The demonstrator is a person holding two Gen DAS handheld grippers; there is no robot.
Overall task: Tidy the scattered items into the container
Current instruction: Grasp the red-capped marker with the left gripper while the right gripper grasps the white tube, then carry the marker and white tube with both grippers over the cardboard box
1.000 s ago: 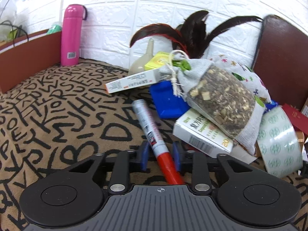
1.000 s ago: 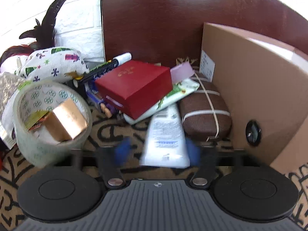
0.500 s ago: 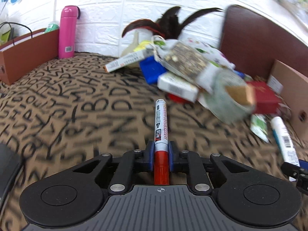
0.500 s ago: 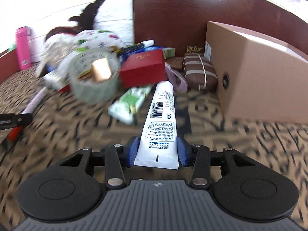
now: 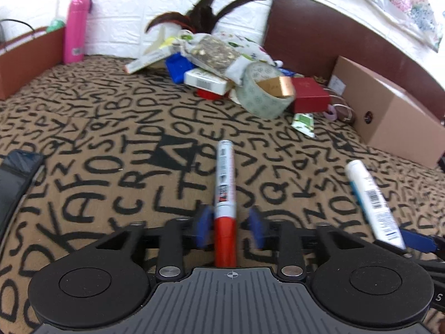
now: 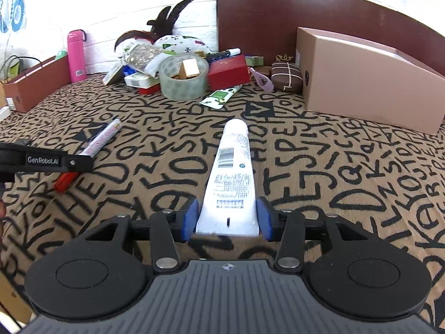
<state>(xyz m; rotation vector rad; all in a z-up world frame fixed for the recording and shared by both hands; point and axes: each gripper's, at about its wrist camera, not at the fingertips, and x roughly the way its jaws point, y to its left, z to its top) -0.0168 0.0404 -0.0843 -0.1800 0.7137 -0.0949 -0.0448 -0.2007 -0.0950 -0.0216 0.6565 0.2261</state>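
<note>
step: looks like the carry/drop-off part of tidying. Each gripper has one item lined up, both well clear of the far pile.
left gripper (image 5: 228, 231): fingers spread fairly wide. The red-capped marker (image 5: 224, 178) sits between the blue pads with a gap on each side, so it isn't pinched. From the right wrist view it seems to be lying on the letter-print cloth (image 6: 333, 167), but I can't be sure.
right gripper (image 6: 226, 220): narrow, pads pressed against both edges of the flat end of the white tube (image 6: 233, 172), cap pointing to the far side. I'd call that a real hold.
leftovers: tape roll (image 6: 183, 83), red box (image 6: 228, 72) and the rest are heaped at the far side by the wall.
container: honestly can't tell which one. There's a tan carton (image 6: 361, 78) at far right and a brown open box (image 6: 36, 83) at far left.
next move: my guess is the left needs to close on the marker, or leave it if this is the spot. The right needs to carry the tube over an opening before letting go.
</note>
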